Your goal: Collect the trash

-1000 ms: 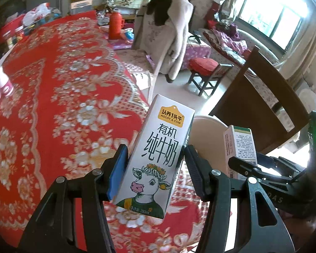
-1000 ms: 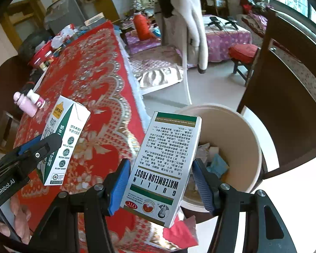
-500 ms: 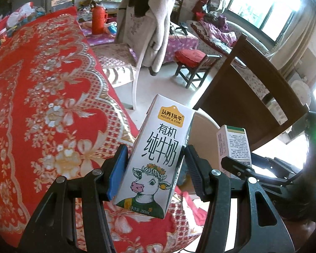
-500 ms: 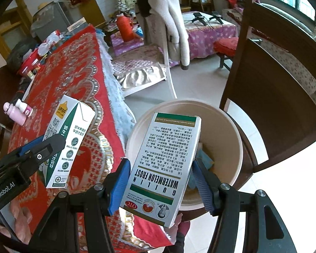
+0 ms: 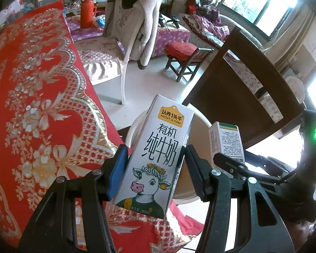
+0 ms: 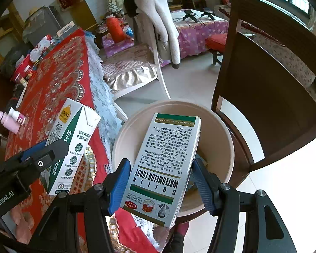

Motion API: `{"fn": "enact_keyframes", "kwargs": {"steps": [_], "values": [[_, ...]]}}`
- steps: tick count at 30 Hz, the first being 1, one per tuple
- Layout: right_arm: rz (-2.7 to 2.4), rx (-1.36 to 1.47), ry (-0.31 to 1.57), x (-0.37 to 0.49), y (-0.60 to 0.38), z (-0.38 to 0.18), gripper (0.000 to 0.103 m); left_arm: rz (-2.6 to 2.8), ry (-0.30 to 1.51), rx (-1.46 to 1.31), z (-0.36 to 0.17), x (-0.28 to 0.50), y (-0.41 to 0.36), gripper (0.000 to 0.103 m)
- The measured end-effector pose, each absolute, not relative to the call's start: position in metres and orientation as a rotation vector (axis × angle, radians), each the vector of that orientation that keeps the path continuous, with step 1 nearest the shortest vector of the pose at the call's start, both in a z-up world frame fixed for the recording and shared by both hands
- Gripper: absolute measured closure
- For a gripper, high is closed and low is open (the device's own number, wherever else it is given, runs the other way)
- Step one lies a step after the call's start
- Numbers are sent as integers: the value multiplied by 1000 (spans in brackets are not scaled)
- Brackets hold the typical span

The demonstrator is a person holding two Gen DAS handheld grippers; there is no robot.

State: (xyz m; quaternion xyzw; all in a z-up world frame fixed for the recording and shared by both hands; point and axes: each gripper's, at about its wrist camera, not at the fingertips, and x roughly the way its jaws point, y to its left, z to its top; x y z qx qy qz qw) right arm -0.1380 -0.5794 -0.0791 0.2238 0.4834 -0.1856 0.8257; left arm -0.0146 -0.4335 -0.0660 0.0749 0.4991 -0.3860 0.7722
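Left gripper [image 5: 155,169] jaws pinch a white cow-print milk carton [image 5: 155,158] at the red floral table's [image 5: 31,97] edge; right gripper [image 6: 161,182] jaws clamp a silver medicine box [image 6: 164,166] above the round beige bin [image 6: 225,130]; released early, the carton could miss the bin.

1. A white milk carton [image 5: 155,158], printed with a cartoon cow, a yellow badge and black Chinese characters, is held upright, slightly tilted, between the left fingers [image 5: 117,169].
2. A white medicine box [image 6: 164,166], green-striped and lettered "Guilin Watermelon Frost", is clamped upside down between the right fingers [image 6: 119,184].
3. A cream bin [image 6: 223,132] is seen open beyond the right fingers, with scraps inside.
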Motion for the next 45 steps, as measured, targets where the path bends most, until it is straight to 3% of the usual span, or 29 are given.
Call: {"fn": "enact_keyframes", "kwargs": {"steps": [10,12,24,40,45], "values": [[-414,524,1040,-137,-601,-89,42,-873,1136,116,-76,-8,-450,47],[-440,536,1036,-141,-604,-90,31,-883,1140,108,-77,-7,-450,36],[-454,530,1017,-153,-595,-88,31,-834,1066,138,-66,-14,-432,35],[-534,374,803,-178,-533,-11,28,-846,825,152,0,-38,-382,35],[-560,341,741,-186,-518,14,22,-858,758,145,17,-45,-369,35]]}}
